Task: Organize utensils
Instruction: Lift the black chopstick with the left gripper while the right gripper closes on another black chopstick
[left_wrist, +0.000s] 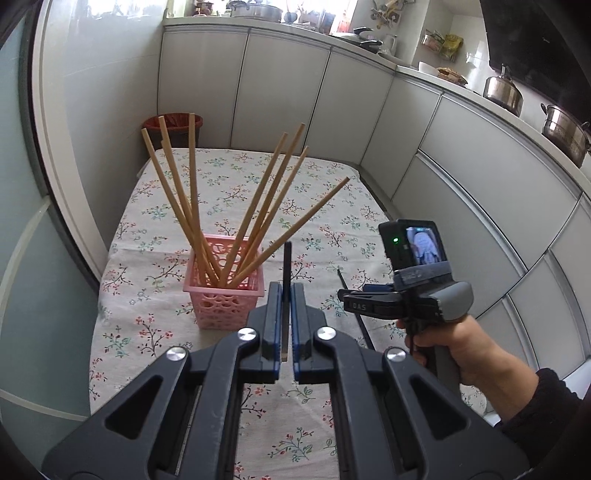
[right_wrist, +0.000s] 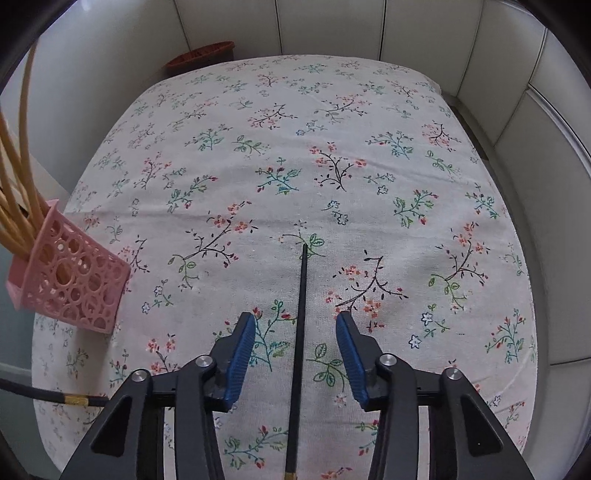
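Note:
A pink perforated basket (left_wrist: 226, 291) stands on the floral tablecloth (left_wrist: 221, 184) and holds several wooden chopsticks (left_wrist: 184, 192). My left gripper (left_wrist: 287, 291) is shut on a black chopstick (left_wrist: 287, 269), holding it upright just right of the basket. My right gripper (right_wrist: 295, 325) is open and low over the cloth, its blue pads (right_wrist: 242, 354) on either side of a second black chopstick (right_wrist: 301, 314) that lies flat. The basket (right_wrist: 74, 280) shows at the left of the right wrist view. The right gripper also shows in the left wrist view (left_wrist: 345, 295).
White cabinet fronts (left_wrist: 295, 92) run along the far and right sides of the table. A reddish-brown bin (left_wrist: 173, 127) stands behind the far table edge. Pots (left_wrist: 504, 90) sit on the counter above. Part of the held chopstick (right_wrist: 55, 397) crosses the lower left of the right wrist view.

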